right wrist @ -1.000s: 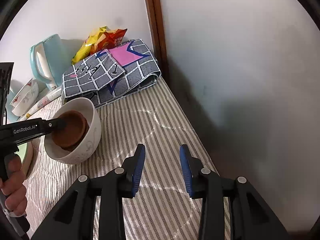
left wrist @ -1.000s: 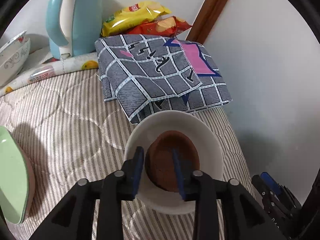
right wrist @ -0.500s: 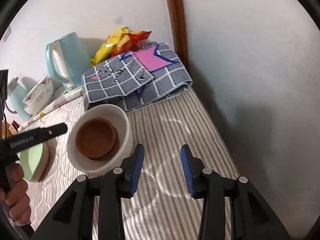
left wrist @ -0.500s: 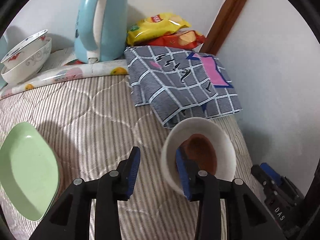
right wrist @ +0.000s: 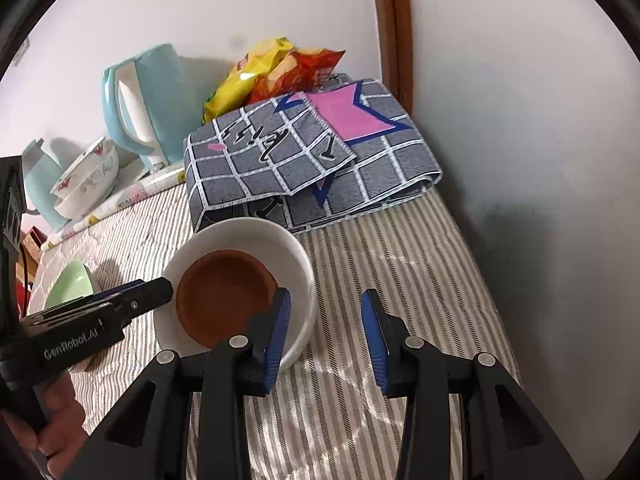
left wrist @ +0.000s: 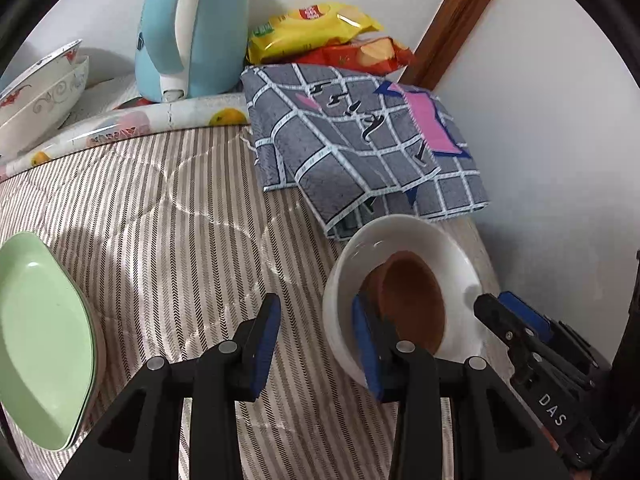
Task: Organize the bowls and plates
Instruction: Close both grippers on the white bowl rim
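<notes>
A white bowl (left wrist: 452, 256) holds a brown bowl (left wrist: 412, 300) nested inside it, on the striped cloth; both also show in the right wrist view (right wrist: 296, 256) (right wrist: 224, 292). My left gripper (left wrist: 314, 340) is open, its jaws astride the white bowl's left rim. My right gripper (right wrist: 324, 336) is open, its jaws astride the bowl's right rim. A green plate (left wrist: 36, 332) lies at the left. Two patterned white bowls (left wrist: 36, 92) are stacked at the far left.
A blue kettle (left wrist: 188, 28), snack bags (left wrist: 320, 36) and a folded grey checked cloth (left wrist: 360, 148) lie along the back. A wall (right wrist: 540, 160) closes off the right side. A rolled fruit-print sheet (left wrist: 132, 124) lies behind the striped cloth.
My left gripper let go of the brown bowl and shifted left to the white bowl's left rim. My right gripper moved in to the bowl's right rim.
</notes>
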`<state>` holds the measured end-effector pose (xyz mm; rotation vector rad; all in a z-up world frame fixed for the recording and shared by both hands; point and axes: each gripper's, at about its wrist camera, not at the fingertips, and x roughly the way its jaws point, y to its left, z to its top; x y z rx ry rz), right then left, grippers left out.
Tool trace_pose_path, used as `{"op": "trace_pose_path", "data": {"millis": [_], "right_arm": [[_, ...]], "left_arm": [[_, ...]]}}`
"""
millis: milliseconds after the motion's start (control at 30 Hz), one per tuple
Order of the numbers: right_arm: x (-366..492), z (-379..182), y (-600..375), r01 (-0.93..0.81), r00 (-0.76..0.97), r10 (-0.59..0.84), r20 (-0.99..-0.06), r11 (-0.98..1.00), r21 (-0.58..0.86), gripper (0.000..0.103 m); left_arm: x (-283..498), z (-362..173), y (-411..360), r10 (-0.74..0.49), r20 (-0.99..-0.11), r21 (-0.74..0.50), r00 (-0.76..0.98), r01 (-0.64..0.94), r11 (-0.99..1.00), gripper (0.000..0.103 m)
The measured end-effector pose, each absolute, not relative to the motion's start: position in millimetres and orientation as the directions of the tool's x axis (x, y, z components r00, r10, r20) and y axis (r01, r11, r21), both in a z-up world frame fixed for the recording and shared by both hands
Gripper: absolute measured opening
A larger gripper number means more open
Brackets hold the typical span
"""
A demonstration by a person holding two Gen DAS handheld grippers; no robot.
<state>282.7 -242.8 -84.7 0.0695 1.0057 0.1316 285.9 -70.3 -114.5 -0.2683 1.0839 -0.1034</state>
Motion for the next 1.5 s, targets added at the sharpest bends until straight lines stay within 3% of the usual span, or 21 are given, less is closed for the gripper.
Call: {"op": "trace_pose_path", "data": {"millis": [133,200,900,1067,1267,1500], "right_arm": [[290,-97,-235,-0.088,0.488,0.135,-0.862,0.991,0.105,0.021],[292,-102,-232,-0.086,0.486,0.116,-0.866,0.993,0.084,0.021],[310,-117,-223,-0.109,0.417,0.061,-0.907,0.994,0.017,0.022],[315,-120,-224,-0.109,0.404,0.039,-0.914,0.994,-0.006,0.030],[318,-122,-230,-0.098,0.392,0.073,-0.917,0.994,0.037,0.033],[316,-122,-230,-0.098,0.413,0.076,-0.908,0.994,0.038,0.034]], "left_arm": [[291,-122,-70,-0.205,-0.869,-0.254,0.451,-0.049,0.966,0.035],[293,-123,-71,-0.202,-0.870,-0.247,0.450,-0.043,0.968,0.035],[316,-141,-83,-0.156,-0.900,-0.181,0.407,-0.023,0.983,0.041],[320,-143,-82,-0.161,-0.899,-0.188,0.406,-0.026,0.982,0.042],[322,-144,-77,-0.172,-0.900,-0.202,0.400,-0.033,0.979,0.046],[316,-143,-71,-0.195,-0.888,-0.231,0.416,-0.036,0.972,0.043]]}}
